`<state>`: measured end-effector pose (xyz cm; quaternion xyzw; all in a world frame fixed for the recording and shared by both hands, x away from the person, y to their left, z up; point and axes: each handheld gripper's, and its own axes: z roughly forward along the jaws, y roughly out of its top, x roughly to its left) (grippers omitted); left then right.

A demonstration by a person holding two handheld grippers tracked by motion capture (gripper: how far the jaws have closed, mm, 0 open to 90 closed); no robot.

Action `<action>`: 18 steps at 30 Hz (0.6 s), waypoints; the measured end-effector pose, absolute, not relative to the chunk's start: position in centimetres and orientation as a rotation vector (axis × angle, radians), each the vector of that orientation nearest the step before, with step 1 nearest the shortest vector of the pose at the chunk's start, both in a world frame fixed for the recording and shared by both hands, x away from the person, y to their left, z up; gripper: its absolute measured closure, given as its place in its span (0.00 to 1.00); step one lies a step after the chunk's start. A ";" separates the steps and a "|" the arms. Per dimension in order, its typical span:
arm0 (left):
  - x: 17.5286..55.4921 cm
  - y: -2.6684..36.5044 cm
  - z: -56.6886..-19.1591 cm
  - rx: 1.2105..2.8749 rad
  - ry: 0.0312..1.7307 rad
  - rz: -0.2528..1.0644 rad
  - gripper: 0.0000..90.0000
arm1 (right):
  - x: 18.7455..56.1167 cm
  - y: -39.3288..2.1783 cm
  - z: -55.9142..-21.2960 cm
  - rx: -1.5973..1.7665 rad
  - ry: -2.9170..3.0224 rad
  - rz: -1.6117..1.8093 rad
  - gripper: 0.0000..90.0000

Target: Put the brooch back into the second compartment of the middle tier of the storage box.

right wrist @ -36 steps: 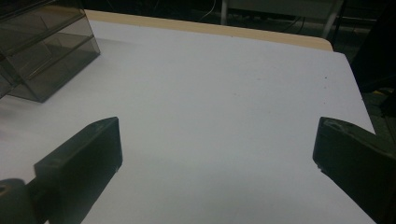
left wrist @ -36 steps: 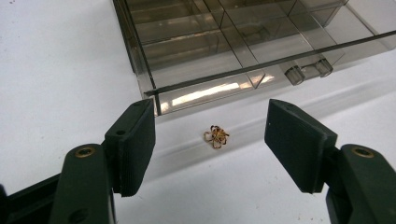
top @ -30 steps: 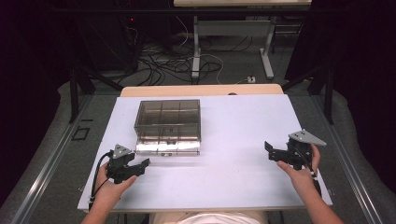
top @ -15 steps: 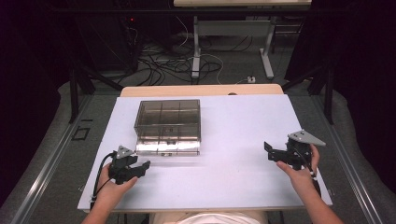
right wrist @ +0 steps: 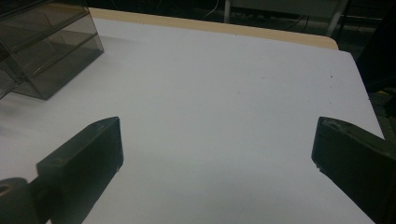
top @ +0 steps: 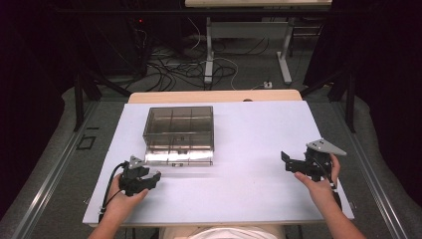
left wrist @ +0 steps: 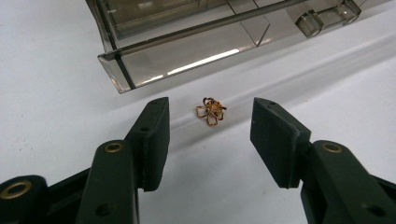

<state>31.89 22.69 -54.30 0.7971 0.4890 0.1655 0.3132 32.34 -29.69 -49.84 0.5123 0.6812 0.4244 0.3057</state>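
**Left Gripper Staged Over a Small Gold Ornament at the Organizer's Front Edge**

**Table.** The white table [top: 239,149] carries all items. Its centre and right half hold no objects, which leaves room for either hand to travel.

**Organizer box.** A smoke-tinted compartment organizer [top: 179,133] stands on the left half of the table, nearer the far edge than the near one. Its clear walls expose the dividers inside. In the left gripper view its front wall [left wrist: 187,53] lies just beyond the jaws, with a small hinge or latch lug at one end. This puts the compartments within short reach of whatever is picked up in front of it.

**Right gripper.** The right gripper [top: 298,164] is held near the table's right edge, well apart from the box. In the right gripper view its jaws stand wide apart over bare table, gripping nothing. The placement suggests a parked hand, kept out of the working zone.

**Left gripper.** The left gripper [top: 142,178] sits near the front-left corner of the table, just before the organizer. Its jaws are spread and aimed at the box front, so that they bracket the target.

**Ornament.** A gold flower-shaped wire ornament [left wrist: 210,111] lies flat on the table, between the spread jaws and slightly ahead of them, just short of the organizer wall. Nothing touches it. Judged from this alignment, the step in hand is a pinch pickup; the piece is thin and low, so the jaw tips would need to close at table level.
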 end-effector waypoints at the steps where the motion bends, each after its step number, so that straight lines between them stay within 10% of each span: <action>1: 32.0 22.7 -54.4 2.102 1.289 0.448 0.54 | 32.4 -29.7 -49.9 1.355 1.806 1.119 0.02; 18: 32.9 22.4 -55.1 2.118 1.287 0.411 0.61 | 32.4 -29.6 -50.1 1.369 1.799 1.119 0.03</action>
